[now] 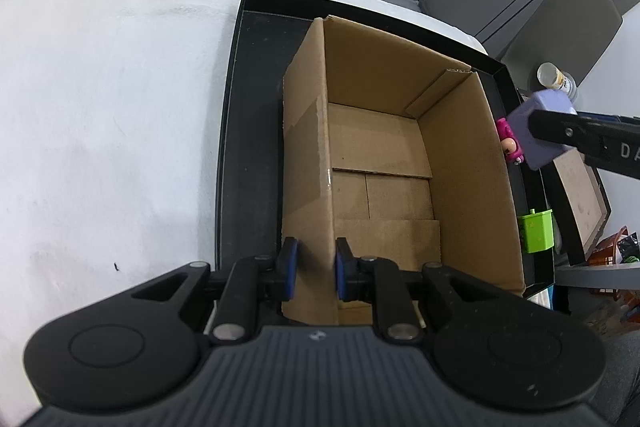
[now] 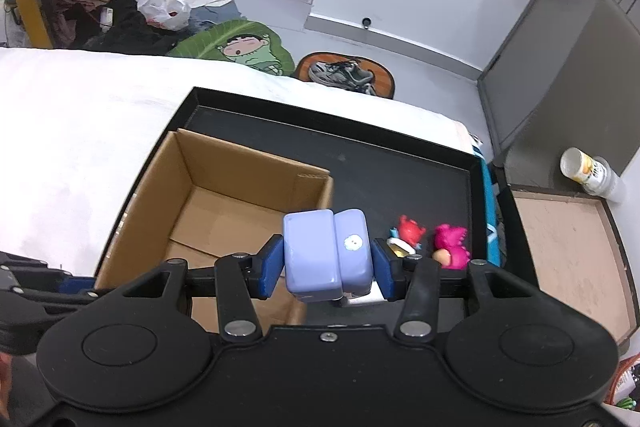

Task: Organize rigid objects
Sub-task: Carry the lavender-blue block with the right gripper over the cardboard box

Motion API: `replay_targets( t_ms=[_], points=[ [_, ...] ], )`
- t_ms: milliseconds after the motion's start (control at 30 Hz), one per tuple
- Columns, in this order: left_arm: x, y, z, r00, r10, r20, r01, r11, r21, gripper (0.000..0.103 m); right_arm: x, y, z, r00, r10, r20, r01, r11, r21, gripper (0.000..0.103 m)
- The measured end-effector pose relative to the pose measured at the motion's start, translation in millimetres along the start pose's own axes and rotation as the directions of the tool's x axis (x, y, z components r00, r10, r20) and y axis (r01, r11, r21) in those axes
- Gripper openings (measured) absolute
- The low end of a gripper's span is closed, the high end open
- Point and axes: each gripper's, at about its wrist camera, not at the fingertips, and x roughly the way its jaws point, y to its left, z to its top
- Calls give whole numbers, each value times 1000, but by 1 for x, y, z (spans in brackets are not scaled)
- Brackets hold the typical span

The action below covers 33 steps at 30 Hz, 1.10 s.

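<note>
An open, empty cardboard box (image 1: 384, 163) stands in a black tray (image 1: 248, 131) on a white-covered table. My left gripper (image 1: 314, 267) is shut on the box's left wall near its near corner. My right gripper (image 2: 326, 263) is shut on a lavender block toy (image 2: 326, 257) and holds it above the box's right edge; the toy also shows in the left wrist view (image 1: 536, 131). A red figure (image 2: 410, 233) and a pink figure (image 2: 450, 247) stand in the tray to the right of the box (image 2: 224, 203). The pink figure (image 1: 508, 143) shows behind the box wall.
A green small container (image 1: 536, 231) sits by the tray's right rim. A brown board (image 2: 568, 259) and a plastic bottle (image 2: 592, 171) lie right of the tray (image 2: 400, 155). Bags, clothes and shoes (image 2: 344, 73) lie on the floor beyond the table.
</note>
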Motion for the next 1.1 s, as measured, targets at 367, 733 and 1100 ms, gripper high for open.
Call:
replay_targets(
  t_ms=[367,733,1100],
  points=[
    [0,0,-1,1000,1,5,0,1000,-12,18,15,28,6,999,51,-5,-51,998,-47,46],
    [0,0,0,1000,-3,-8,3,999,-38,18,42,37,6,993,111,-32,-111,994,-16,46],
    [1,4,3,1000,-17,-17,16,998,-66,18,69,42,5,986,156,-50,-153,986,60,46]
  ],
)
